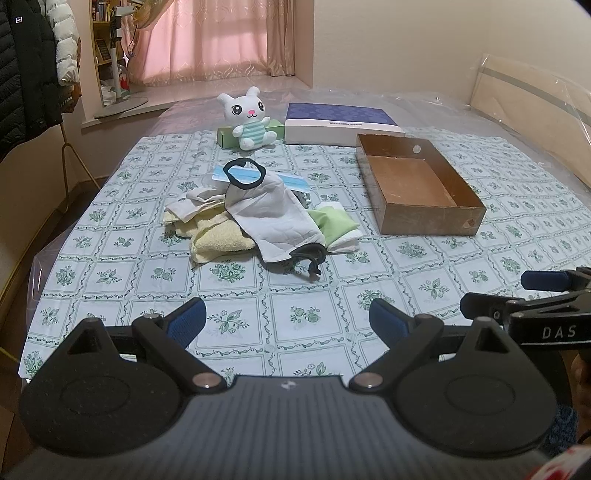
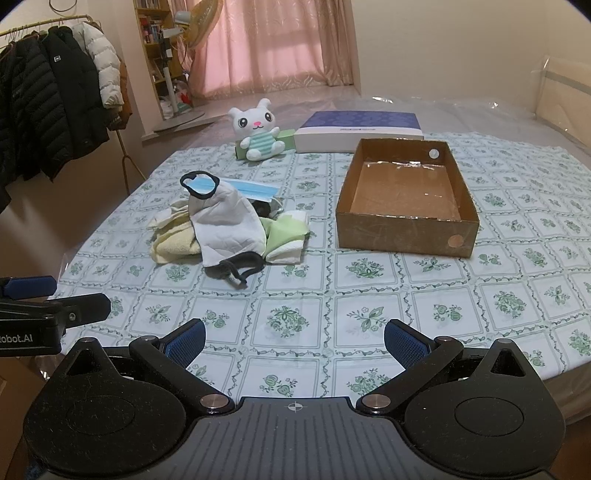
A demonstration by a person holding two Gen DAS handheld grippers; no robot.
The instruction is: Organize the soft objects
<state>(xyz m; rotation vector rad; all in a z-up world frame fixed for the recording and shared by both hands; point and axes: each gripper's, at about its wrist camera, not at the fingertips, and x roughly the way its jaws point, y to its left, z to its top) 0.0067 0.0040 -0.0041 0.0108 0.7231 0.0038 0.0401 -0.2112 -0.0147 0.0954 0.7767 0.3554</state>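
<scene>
Over the near edge of the bed, left gripper (image 1: 287, 319) and right gripper (image 2: 294, 341) both hover spread wide, holding nothing. Pile of soft stuff (image 2: 229, 225) lies mid-tablecloth (image 2: 406, 295), with the cardboard box (image 2: 406, 236) just to its right.

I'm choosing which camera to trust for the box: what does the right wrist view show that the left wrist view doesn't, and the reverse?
Only the right wrist view shows the round sticker on the cardboard box front wall, and a clothes rack. Only the left wrist view shows the right gripper from the side. Both show the box with nothing in it, the pile of masks and cloths, the plush rabbit, and their own open jaws.
</scene>
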